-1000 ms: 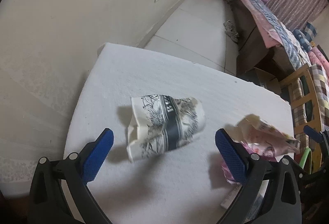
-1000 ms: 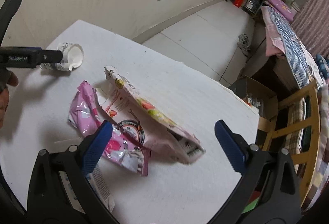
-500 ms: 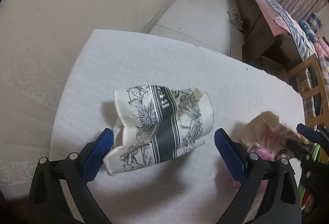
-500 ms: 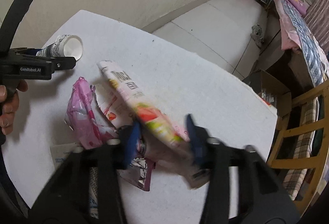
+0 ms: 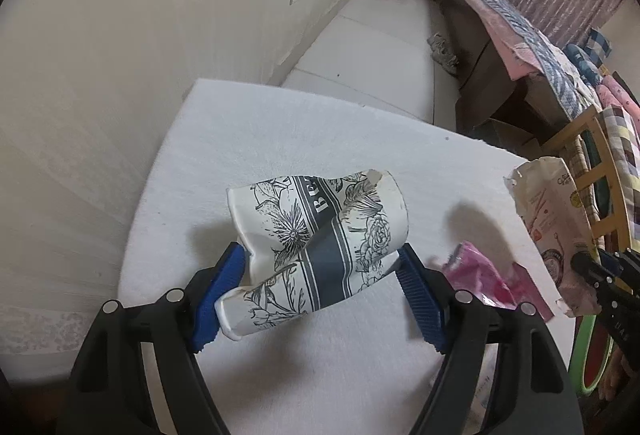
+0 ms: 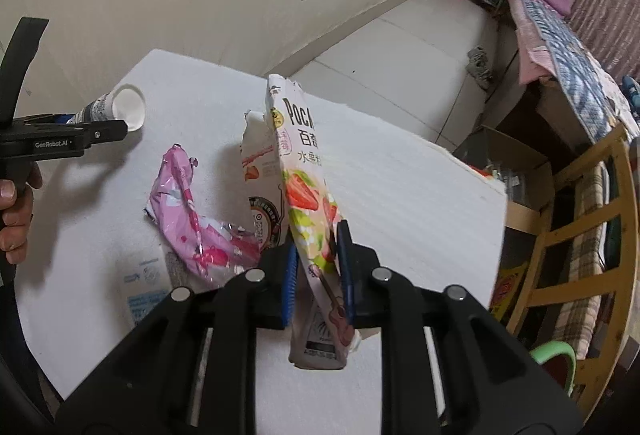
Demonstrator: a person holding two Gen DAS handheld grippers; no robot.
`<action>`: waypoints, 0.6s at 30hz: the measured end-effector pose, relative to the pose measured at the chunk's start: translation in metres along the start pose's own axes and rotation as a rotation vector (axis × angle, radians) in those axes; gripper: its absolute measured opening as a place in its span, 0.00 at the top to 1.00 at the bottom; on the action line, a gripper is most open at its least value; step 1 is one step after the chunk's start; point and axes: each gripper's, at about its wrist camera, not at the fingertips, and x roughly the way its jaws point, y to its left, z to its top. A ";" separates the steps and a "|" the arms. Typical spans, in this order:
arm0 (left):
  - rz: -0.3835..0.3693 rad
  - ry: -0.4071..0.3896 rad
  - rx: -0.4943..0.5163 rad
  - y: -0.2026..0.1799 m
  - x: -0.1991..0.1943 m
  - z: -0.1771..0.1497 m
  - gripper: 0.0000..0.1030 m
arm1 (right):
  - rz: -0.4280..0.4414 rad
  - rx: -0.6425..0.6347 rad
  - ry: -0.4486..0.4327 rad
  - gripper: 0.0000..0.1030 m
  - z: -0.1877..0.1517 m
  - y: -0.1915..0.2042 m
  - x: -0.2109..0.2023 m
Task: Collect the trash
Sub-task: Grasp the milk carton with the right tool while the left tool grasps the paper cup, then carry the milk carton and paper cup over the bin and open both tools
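Note:
A crushed paper cup [image 5: 316, 239] with a dark floral print hangs just above the white table [image 5: 280, 139]. My left gripper [image 5: 320, 287] has its jaws closing on it, both blue pads against its sides. In the right wrist view the cup [image 6: 124, 107] shows its open mouth beside the left gripper [image 6: 100, 133]. My right gripper [image 6: 318, 271] is closing on a flattened strawberry snack box [image 6: 304, 195], which stands tilted up off the table [image 6: 400, 175]. That box [image 5: 552, 211] also appears at the right of the left wrist view.
A pink foil wrapper [image 6: 180, 203] and a white-and-blue sachet [image 6: 144, 287] lie on the table left of the box. The wrapper [image 5: 480, 275] shows by the left gripper too. A wooden chair [image 6: 580, 235] and a green tub [image 6: 560, 355] stand past the right edge.
The left jaws came in around the cup and raised it. The right jaws closed on the snack box and tipped it up off the table.

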 end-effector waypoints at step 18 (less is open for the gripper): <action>-0.049 -0.074 0.120 -0.044 -0.093 -0.051 0.29 | 0.019 0.109 -0.093 0.82 -0.056 0.004 -0.092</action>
